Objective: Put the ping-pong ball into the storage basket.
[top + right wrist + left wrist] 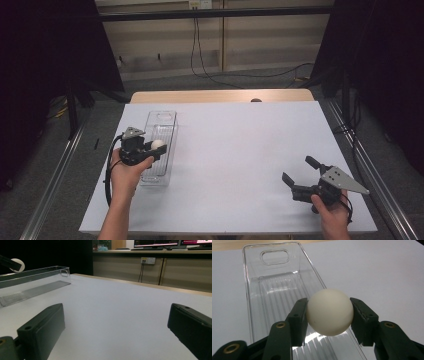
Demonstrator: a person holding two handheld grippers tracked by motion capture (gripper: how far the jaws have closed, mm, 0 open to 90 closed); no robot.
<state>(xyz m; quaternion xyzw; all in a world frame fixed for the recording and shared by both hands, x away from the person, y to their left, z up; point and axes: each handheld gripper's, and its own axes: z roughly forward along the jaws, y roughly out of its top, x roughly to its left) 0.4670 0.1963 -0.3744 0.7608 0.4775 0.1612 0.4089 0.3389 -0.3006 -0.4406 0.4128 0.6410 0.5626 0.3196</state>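
Grey carpet floor, wood-panelled wall (cables hanging)

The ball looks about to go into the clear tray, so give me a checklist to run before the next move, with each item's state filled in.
1. Left gripper shut on the white ball, a pad on each side: ok.
2. Ball over the clear tray, not beyond its rim: ok.
3. Tray inside free of other things: ok.
4. Tray flat on the white table: ok.
5. Right gripper open, holding nothing, well away from the tray: ok.
6. Height of the ball above the tray floor: cannot tell.
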